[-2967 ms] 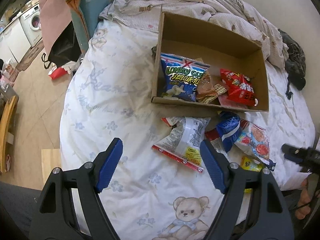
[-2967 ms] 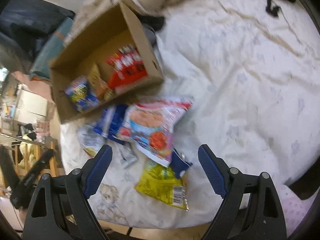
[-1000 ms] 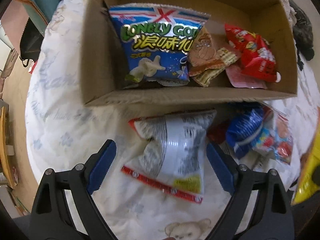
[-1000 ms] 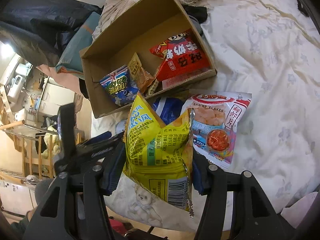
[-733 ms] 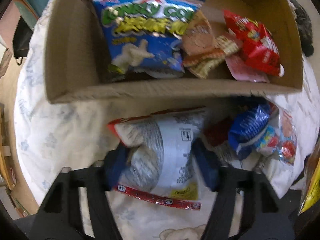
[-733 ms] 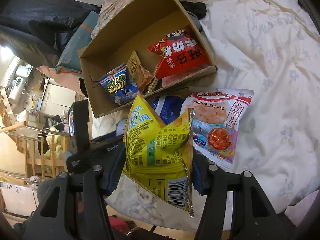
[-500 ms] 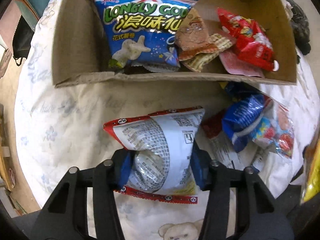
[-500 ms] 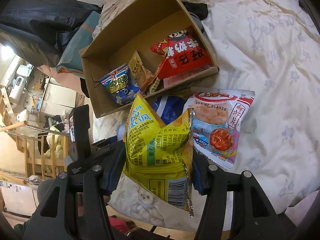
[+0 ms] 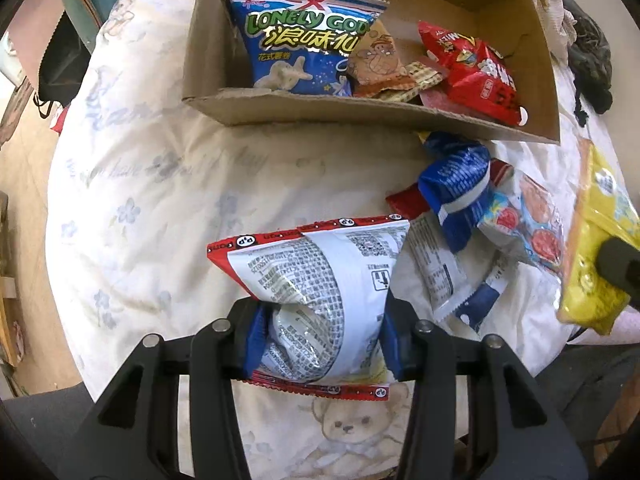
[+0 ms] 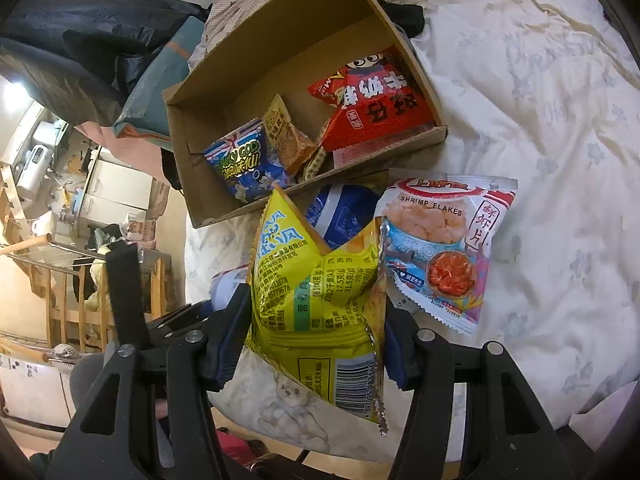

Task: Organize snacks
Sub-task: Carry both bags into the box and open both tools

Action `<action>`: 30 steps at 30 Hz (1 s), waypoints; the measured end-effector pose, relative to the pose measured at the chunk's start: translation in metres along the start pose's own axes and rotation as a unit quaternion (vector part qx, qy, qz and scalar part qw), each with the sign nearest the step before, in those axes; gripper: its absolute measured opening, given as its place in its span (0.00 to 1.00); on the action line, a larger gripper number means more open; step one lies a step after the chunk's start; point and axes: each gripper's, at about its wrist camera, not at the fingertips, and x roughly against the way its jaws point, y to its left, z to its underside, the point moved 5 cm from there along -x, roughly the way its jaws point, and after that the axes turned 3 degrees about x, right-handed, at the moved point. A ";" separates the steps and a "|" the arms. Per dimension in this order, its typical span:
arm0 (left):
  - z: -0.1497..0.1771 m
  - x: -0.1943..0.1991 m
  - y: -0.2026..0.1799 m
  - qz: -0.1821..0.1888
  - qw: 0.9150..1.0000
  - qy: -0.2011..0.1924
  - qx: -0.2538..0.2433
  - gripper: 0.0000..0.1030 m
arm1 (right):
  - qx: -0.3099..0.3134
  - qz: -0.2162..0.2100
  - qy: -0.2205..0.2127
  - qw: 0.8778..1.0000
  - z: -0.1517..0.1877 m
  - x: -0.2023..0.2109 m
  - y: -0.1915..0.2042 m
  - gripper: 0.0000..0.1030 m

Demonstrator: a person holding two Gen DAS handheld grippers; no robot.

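With both grippers' fingers pinching bags, I lift the white bag (image 9: 320, 296) clear of the near wall before entering the box (image 9: 360, 114).

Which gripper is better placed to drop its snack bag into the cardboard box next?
Probably the left gripper: its white bag hangs straight before the cardboard box's near wall. The right gripper holds a yellow bag farther off, with loose packets between.

A floral bedsheet (image 9: 132, 184) with a teddy bear print (image 9: 352, 428) covers the bed; a checked quilt (image 10: 248, 0) lies bunched beyond, dark clothing (image 9: 592, 48) alongside
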 end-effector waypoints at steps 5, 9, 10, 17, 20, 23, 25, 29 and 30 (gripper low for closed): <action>0.005 0.007 -0.003 -0.006 1.000 -0.013 -0.005 0.41 | -0.002 0.008 -0.001 1.000 0.000 -0.001 -0.002 0.58; 0.000 0.012 -0.001 -0.005 1.000 -0.022 0.008 0.41 | -0.002 0.004 -0.010 1.000 0.001 0.006 -0.001 0.58; 0.001 0.014 0.001 -0.005 1.000 -0.025 0.012 0.41 | -0.001 0.005 -0.011 1.000 0.001 0.007 -0.001 0.58; 0.000 0.044 0.010 0.006 0.999 -0.042 0.028 0.41 | -0.005 0.000 -0.017 1.000 0.002 0.013 0.001 0.58; -0.005 0.060 0.013 0.004 0.998 -0.060 0.030 0.41 | 0.000 -0.006 -0.027 1.000 0.001 0.020 0.006 0.58; -0.015 0.079 0.015 0.003 0.996 -0.085 0.031 0.41 | 0.004 -0.009 -0.039 0.999 -0.002 0.026 0.010 0.58; -0.024 0.094 0.015 0.000 0.994 -0.108 0.028 0.41 | 0.005 -0.015 -0.051 0.999 -0.006 0.032 0.013 0.58; -0.047 0.116 0.013 -0.010 0.989 -0.144 0.016 0.41 | 0.006 -0.027 -0.067 0.997 -0.016 0.040 0.018 0.58; -0.054 0.121 0.013 -0.013 0.988 -0.152 0.014 0.41 | 0.003 -0.040 -0.071 0.997 -0.022 0.043 0.021 0.58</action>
